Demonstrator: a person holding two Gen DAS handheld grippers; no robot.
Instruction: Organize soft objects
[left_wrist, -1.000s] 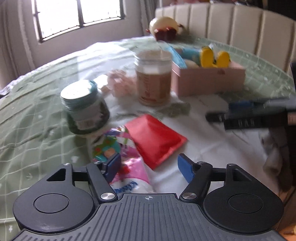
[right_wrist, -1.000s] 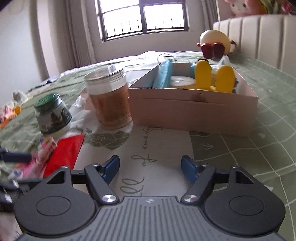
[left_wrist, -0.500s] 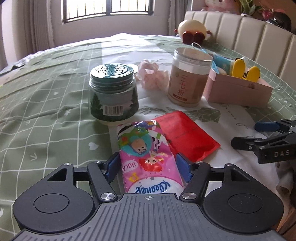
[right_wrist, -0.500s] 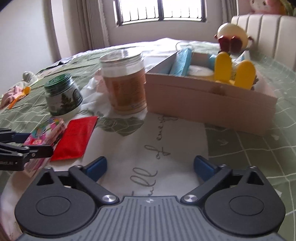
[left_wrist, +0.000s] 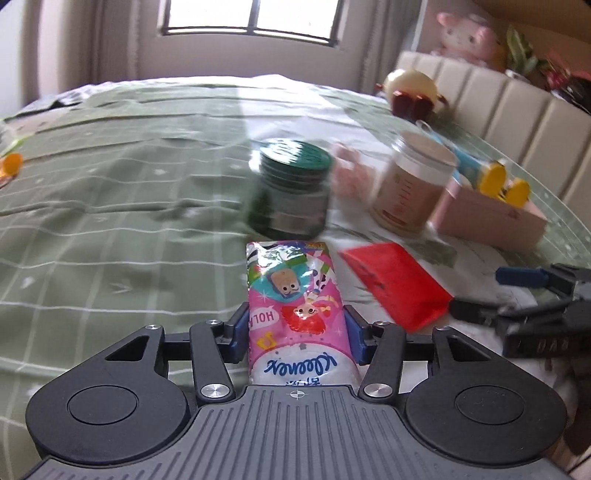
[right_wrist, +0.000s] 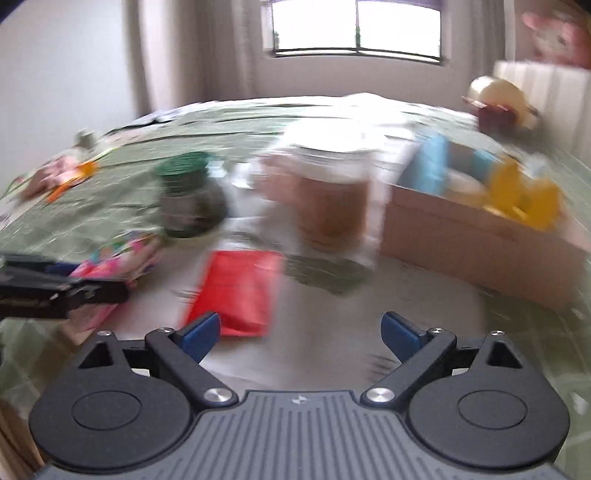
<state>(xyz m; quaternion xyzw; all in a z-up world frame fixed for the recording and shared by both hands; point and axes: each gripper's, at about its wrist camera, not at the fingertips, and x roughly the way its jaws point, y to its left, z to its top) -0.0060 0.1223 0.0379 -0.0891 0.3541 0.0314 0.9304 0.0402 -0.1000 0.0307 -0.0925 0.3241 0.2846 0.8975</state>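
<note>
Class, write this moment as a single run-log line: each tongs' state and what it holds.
left tongs: shut on tissue pack | right tongs: open, holding nothing, red pouch ahead | pink box: holds toys

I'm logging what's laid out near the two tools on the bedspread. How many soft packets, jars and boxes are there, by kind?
Soft packets: 2, the Kleenex tissue pack shut in the left tool, and the red packet by the open right tool.
Jars: 2, the green-lidded jar and the clear brown-filled jar.
Boxes: 1, the pink box.
Total: 5.
</note>
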